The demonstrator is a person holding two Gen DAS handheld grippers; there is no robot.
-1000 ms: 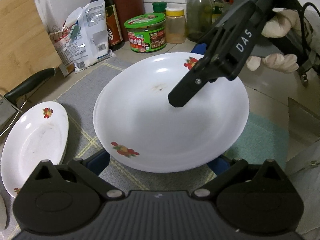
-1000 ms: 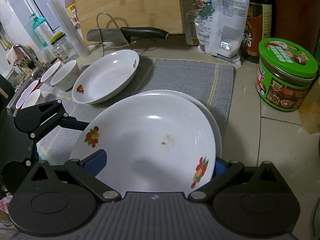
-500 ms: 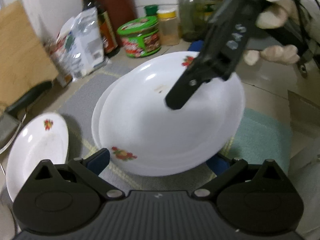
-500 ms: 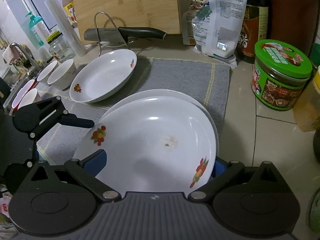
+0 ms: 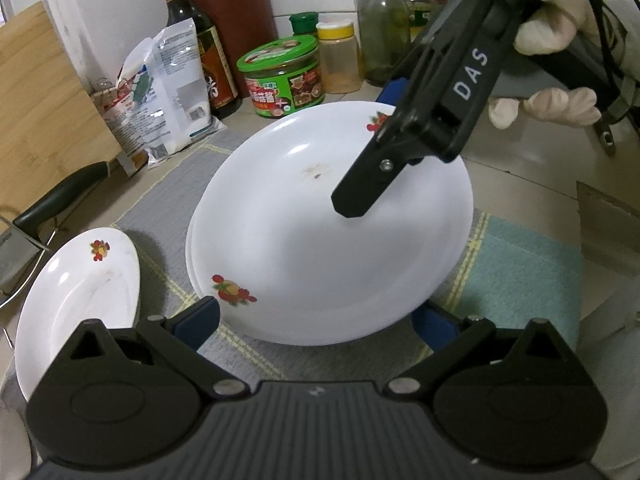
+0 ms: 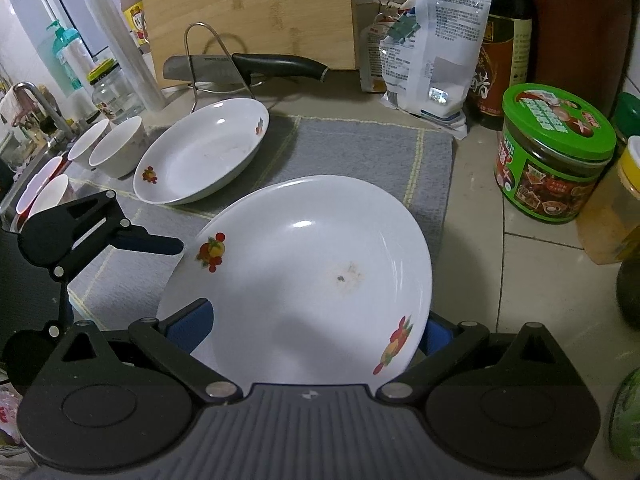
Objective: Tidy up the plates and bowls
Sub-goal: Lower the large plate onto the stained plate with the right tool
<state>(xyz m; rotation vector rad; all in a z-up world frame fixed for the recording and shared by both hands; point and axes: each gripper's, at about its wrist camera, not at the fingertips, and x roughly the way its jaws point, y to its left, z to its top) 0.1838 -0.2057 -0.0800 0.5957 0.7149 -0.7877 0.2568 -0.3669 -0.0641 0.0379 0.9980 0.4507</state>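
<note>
**A:** Where are the plates?

**B:** A white plate [image 6: 304, 280] with fruit prints sits on top of a second plate whose rim [image 5: 191, 248] peeks out on one side in the left wrist view. Both rest on a grey mat [image 6: 360, 148] on the counter. Another plate [image 6: 200, 152] lies apart from them on the same mat, with white bowls [image 6: 116, 152] just beside it.

**A:** And the grippers?

**B:** The right gripper [image 6: 316, 326] has its fingers spread wide, one on each side of the top plate's near rim (I cannot tell whether the pads touch it). The left gripper [image 5: 316, 320] is likewise spread wide at the opposite rim, its blue fingers [image 5: 198, 318] flanking the stack. A gloved hand [image 5: 548, 76] holds the right gripper.

**A:** Anything else nearby?

**B:** A green-lidded jar [image 6: 554, 152], a dark bottle [image 6: 500, 52], a packet [image 6: 432, 48], and a knife [image 6: 248, 68] on a wire rack before a wooden board [image 6: 248, 12].
</note>
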